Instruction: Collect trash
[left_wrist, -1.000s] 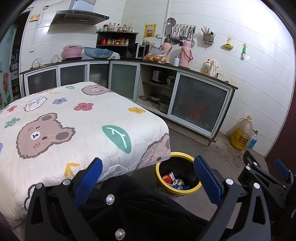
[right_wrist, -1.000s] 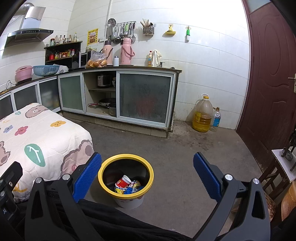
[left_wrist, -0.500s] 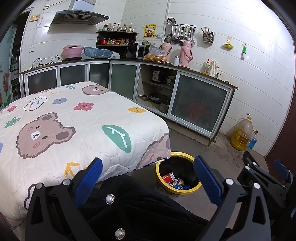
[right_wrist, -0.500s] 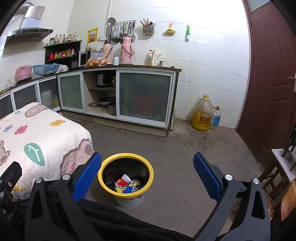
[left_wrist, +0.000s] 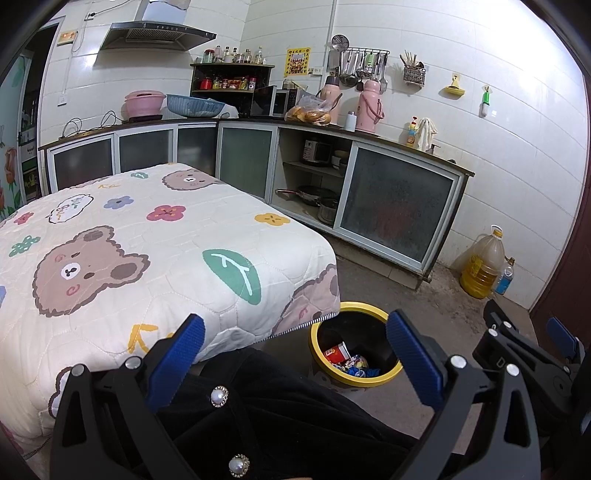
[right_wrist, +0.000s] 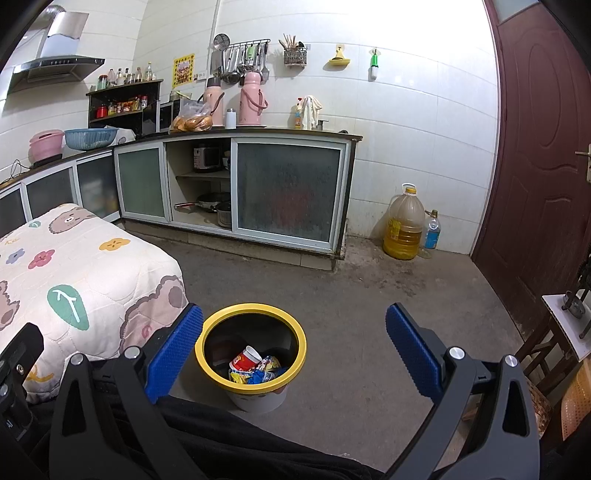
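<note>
A white bin with a yellow rim (right_wrist: 251, 309) stands on the floor beside the table; it also shows in the left wrist view (left_wrist: 354, 307). Inside lie a red and white cup (right_wrist: 246, 358) and colourful wrappers (right_wrist: 258, 374). My right gripper (right_wrist: 293, 350) is open and empty, held above and in front of the bin. My left gripper (left_wrist: 295, 362) is open and empty, near the table's front corner. The right gripper (left_wrist: 532, 350) shows at the right of the left wrist view.
A table under a bear-print quilt (left_wrist: 129, 251) fills the left. Kitchen cabinets (right_wrist: 288, 192) line the far wall. An oil jug (right_wrist: 404, 225) and a small bottle (right_wrist: 431, 230) stand by a brown door (right_wrist: 535, 166). A small stand (right_wrist: 565, 325) is at the right.
</note>
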